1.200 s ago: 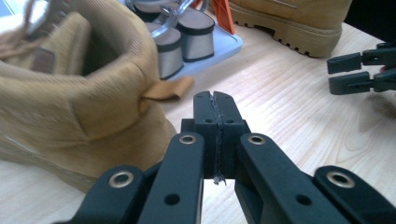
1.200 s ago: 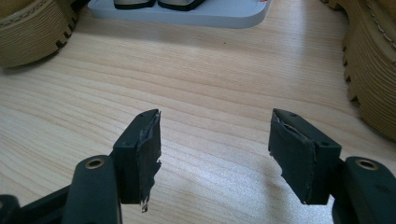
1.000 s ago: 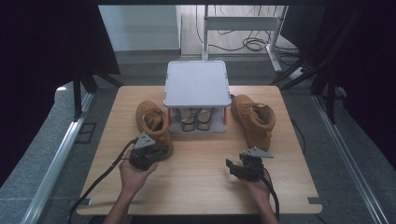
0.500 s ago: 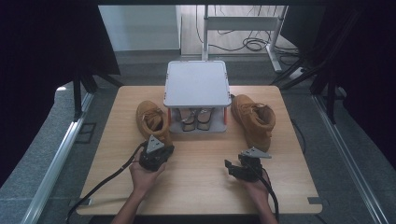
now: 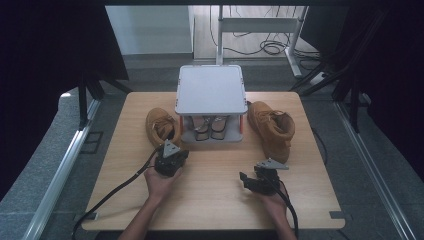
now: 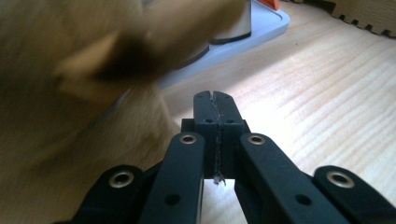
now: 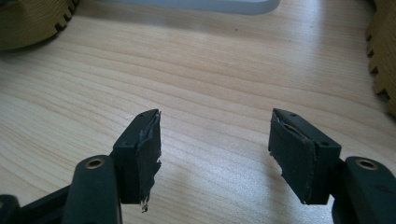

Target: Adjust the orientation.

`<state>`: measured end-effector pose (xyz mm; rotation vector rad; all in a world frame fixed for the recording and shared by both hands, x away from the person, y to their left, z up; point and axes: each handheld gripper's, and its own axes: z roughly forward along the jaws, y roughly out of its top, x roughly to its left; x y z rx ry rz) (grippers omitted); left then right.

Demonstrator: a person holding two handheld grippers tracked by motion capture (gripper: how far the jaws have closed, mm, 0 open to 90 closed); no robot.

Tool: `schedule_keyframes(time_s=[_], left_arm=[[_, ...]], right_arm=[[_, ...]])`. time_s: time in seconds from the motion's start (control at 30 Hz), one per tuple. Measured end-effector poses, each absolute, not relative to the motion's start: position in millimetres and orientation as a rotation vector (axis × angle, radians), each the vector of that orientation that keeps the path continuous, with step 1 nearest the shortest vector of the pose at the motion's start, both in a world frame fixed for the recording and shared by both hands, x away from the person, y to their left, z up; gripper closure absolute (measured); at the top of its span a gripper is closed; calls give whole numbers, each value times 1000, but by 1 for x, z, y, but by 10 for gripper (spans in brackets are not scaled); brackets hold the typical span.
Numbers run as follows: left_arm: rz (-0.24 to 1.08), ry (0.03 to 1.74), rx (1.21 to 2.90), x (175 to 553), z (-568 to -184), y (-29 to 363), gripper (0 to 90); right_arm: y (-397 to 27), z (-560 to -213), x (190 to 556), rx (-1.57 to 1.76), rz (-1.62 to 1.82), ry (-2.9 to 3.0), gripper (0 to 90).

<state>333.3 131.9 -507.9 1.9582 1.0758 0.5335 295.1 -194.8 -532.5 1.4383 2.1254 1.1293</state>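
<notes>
Holding left gripper (image 5: 170, 161) with jaws pressed together, gripping nothing, just below left boot (image 5: 161, 126) in centre-left of high view. Boot lying up-frame of tips, touching or just clear — cannot tell; long axis running up-frame, toward rack (image 5: 210, 91). Keeping right gripper (image 5: 251, 179) spread wide, empty, over bare table (image 5: 215, 200), right boot (image 5: 272, 129) up-right of it, well apart. Left hand nearer.

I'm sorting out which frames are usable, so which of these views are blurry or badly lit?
Left gripper view: the tan boot beside the shut left tool is smeared and out of focus. Right gripper view: sharp, evenly lit wood grain on the table. High view: dim, surroundings nearly black.
</notes>
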Motion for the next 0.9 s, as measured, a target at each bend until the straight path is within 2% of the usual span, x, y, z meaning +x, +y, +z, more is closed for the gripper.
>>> schedule_keyframes(time_s=[0.37,0.9], left_arm=[[541,1085,1964,335,-509,136,900],[479,1097,1964,331,-506,152,900]], right_arm=[[-196,-532,293,1434,1120,2123,346],[-201,-529,292,1437,1119,2111,346]])
